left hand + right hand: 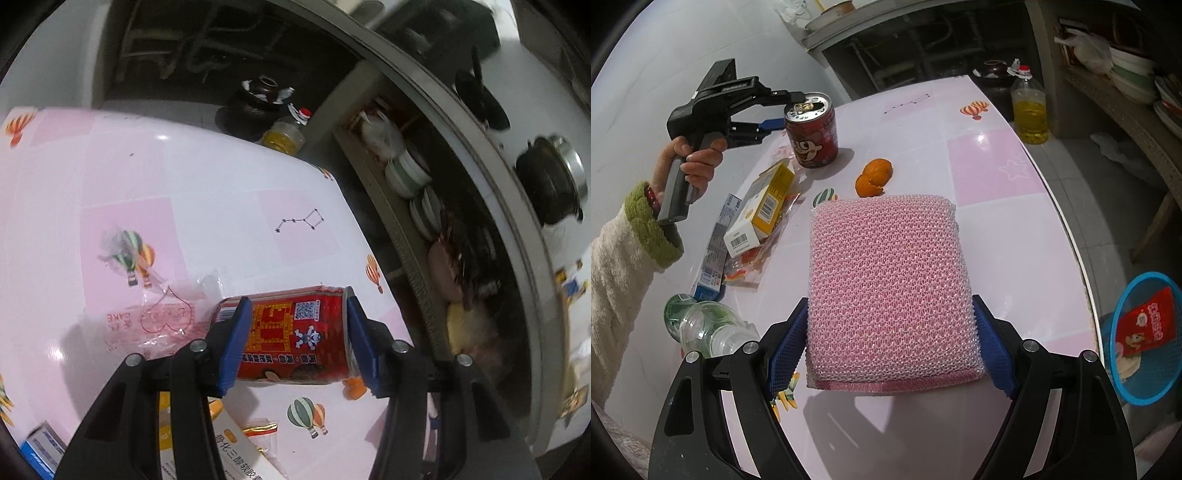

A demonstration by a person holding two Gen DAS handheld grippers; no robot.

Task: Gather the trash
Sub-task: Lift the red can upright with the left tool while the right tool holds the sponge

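Observation:
My left gripper (pixel 295 343) is shut on a red drink can (pixel 291 336), one blue pad on its top and one on its bottom; the can seems just above the pink table (pixel 184 192). In the right wrist view the same can (pixel 812 133) stands upright with the left gripper (pixel 779 110) around it. My right gripper (pixel 890 354) is shut on a pink mesh sponge (pixel 886 288) held over the table (pixel 1015 221). A blue trash basket (pixel 1145 339) with a red wrapper inside stands on the floor at the right.
On the table lie a clear cake wrapper (pixel 166 321), orange peel (pixel 873 177), a yellow-white medicine box (pixel 761 210), a blue flat box (pixel 716 247), a candy wrapper (pixel 753 266) and a clear plastic bottle (pixel 709 328). An oil bottle (pixel 1030 110) and shelves of dishes (pixel 1134 74) stand beyond.

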